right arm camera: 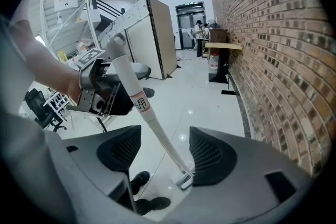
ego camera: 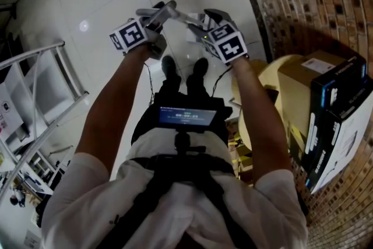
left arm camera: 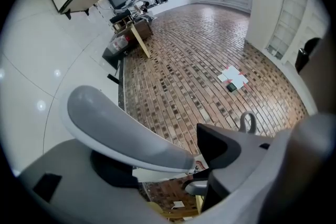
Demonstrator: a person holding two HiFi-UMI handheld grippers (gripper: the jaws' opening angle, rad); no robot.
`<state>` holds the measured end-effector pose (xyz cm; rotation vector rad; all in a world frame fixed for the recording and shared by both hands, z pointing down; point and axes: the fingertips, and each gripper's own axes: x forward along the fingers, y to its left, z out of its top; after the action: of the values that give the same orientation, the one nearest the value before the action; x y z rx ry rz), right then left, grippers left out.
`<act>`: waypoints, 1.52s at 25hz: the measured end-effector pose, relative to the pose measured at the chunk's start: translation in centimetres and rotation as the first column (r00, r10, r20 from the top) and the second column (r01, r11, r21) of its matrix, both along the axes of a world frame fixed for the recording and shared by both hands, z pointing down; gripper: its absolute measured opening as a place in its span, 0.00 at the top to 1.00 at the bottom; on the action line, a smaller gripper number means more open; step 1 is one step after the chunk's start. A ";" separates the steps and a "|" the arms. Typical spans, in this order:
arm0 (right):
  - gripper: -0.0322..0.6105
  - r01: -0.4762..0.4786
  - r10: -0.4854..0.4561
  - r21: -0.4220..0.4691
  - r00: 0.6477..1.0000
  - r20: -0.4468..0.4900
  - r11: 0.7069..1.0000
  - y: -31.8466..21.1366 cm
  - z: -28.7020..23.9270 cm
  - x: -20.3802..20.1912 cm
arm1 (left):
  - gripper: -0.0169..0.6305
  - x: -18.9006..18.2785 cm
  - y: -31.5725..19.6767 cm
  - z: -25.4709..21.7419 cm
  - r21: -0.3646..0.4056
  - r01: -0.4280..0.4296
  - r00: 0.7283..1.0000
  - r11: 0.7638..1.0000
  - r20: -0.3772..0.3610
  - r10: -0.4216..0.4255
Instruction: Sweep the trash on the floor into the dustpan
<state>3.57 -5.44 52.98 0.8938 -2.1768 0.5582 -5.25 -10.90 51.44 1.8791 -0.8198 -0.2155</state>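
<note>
Left gripper (left arm camera: 198, 150): jaws spread wide, white handle (right arm camera: 137, 102) seen between them.
Right gripper (right arm camera: 165, 153): jaws wide, handle ungripped between.

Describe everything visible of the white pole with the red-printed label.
The white pole is slim, round and smooth, plastic or painted metal by its look. A white label with a red band and red print wraps its upper part. It slants down to a grey ribbed fitting at the glossy white floor, near black shoes. Its top passes the left gripper, whose jaws stand apart; contact there is unclear. It shows through the right gripper's open jaws, touching neither pad.
</note>
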 end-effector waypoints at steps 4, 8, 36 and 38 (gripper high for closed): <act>0.50 -0.018 0.018 -0.003 1.000 -0.003 1.000 0.5 -0.2 0.4 | 0.46 -0.8 -0.2 -0.2 0.002 0.029 0.999 1.000 -0.035 -0.029; 0.50 -0.039 0.039 -0.008 0.999 -0.005 0.999 1.1 -0.2 0.8 | 0.46 0.2 -0.3 -2.7 -0.007 0.049 0.956 0.999 -0.289 -0.049; 0.50 -0.150 0.149 -0.009 0.988 -0.031 0.989 3.2 -0.3 3.2 | 0.43 -0.4 -1.3 -1.5 -0.028 0.052 0.959 0.998 -0.279 -0.058; 0.50 -0.160 0.159 -0.009 0.986 -0.038 0.987 3.6 -0.3 3.4 | 0.43 -0.5 -1.2 -1.4 -0.022 0.045 0.956 0.999 -0.290 -0.050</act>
<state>6.92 -1.82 52.67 1.0704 -2.0786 0.6262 -5.75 -12.09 50.05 1.7612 -0.6621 -0.5027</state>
